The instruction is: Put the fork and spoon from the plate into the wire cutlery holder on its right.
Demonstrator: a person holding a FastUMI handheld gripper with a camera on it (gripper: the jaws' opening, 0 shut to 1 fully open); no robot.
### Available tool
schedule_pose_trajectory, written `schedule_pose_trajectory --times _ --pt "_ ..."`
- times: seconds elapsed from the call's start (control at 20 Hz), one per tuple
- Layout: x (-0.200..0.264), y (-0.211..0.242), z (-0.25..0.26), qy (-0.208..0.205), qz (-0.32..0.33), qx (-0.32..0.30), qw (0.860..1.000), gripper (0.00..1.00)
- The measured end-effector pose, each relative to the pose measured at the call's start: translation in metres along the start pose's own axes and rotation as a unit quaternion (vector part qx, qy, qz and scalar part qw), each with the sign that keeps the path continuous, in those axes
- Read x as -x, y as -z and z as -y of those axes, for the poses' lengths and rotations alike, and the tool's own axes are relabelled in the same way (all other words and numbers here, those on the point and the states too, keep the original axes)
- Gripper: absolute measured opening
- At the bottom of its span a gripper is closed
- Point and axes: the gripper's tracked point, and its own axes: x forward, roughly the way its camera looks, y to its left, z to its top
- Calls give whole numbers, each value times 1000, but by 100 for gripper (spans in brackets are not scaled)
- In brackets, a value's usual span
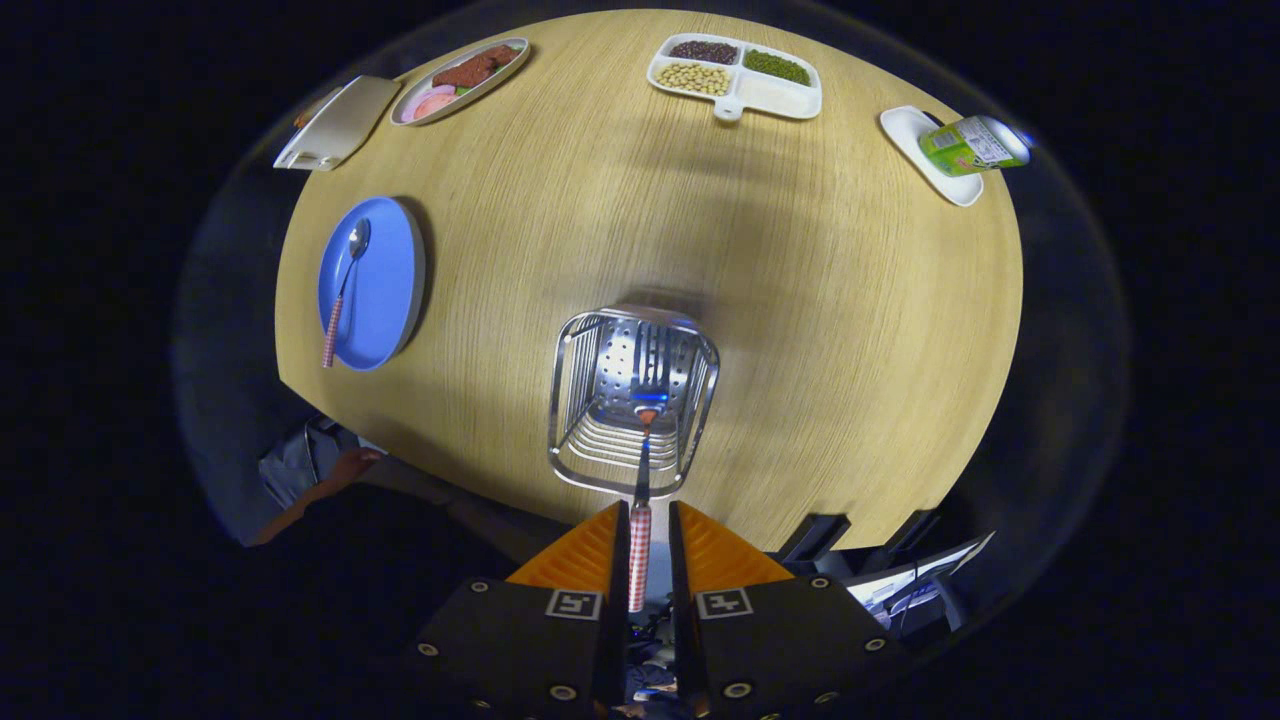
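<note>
Hand-held gripper (648, 520): both fingers pressed against the checked handle of the fork, holding it above the holder.
Fork (641, 470): handle between the fingers, tines pointing down inside the wire cutlery holder.
Wire cutlery holder (700, 385): upright on the tabletop just ahead of the fingers, to the right of the blue plate, seen from above.
Spoon (345, 280): lying on the blue plate, bowl away from the gripper, checked handle reaching over the near rim.
Blue plate (385, 290): well apart from the holder, near the tabletop's left edge.
Tabletop (850, 320): round, pale wood.
Far side: a divided tray of beans (775, 95), a dish of food (460, 80), a green can (972, 145) lying on a small white dish.
</note>
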Motion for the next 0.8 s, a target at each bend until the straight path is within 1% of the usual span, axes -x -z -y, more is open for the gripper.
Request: schedule_pose_trajectory --times 0.15,0.25,0.35,0.4,0.45,0.55,0.65,0.7,0.75,0.8 --pt "10 -9 -6 -15 36 1 999 20" --pt "20 -17 -9 -17 71 -3 997 20" --pt "30 -27 -13 -20 116 -14 993 23" --pt "34 -33 -15 -23 142 -21 989 29" --pt "39 -38 -18 -26 167 -32 985 31" --pt "53 -48 -23 -36 223 -51 973 34" --pt "71 -59 -26 -33 288 -56 955 38" --pt "80 -63 -27 -27 320 -57 945 43" --pt "89 -65 -30 -22 349 -59 935 46" --pt "98 -66 -35 -20 376 -64 924 55"
